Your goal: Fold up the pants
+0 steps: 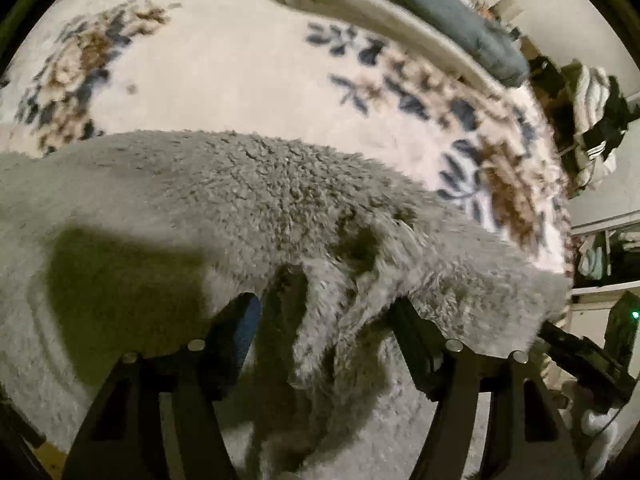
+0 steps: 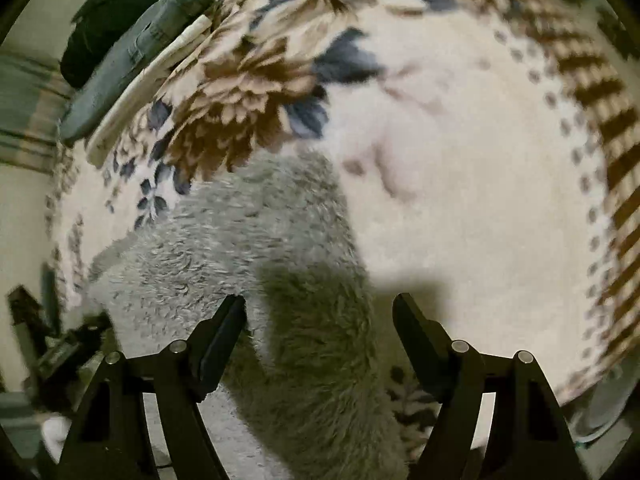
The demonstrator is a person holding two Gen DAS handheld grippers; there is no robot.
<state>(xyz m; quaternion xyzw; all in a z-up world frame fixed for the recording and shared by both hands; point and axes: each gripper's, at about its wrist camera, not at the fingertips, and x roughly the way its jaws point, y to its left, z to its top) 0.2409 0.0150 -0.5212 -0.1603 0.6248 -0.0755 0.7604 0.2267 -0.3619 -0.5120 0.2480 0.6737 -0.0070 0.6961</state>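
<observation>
Fluffy grey pants [image 1: 240, 200] lie spread on a cream floral blanket [image 1: 220, 60]. In the left wrist view my left gripper [image 1: 324, 316] hovers just over them, open. A raised ridge of the grey pile stands between its fingers, and the pads do not press on it. In the right wrist view the pants [image 2: 224, 240] end in a rounded edge on the blanket [image 2: 460, 200]. My right gripper [image 2: 320, 308] is open above that edge, with the left fingertip [image 2: 234, 312] over the fabric and the right one over the blanket. Its shadow falls on the pile.
Folded clothes, a grey-blue piece [image 1: 448, 16] on a cream one [image 1: 372, 8], lie at the blanket's far side, as the right wrist view also shows [image 2: 132, 60]. Shelves with clutter [image 1: 600, 120] stand past the blanket's right edge. A brown striped border [image 2: 600, 120] runs along the right.
</observation>
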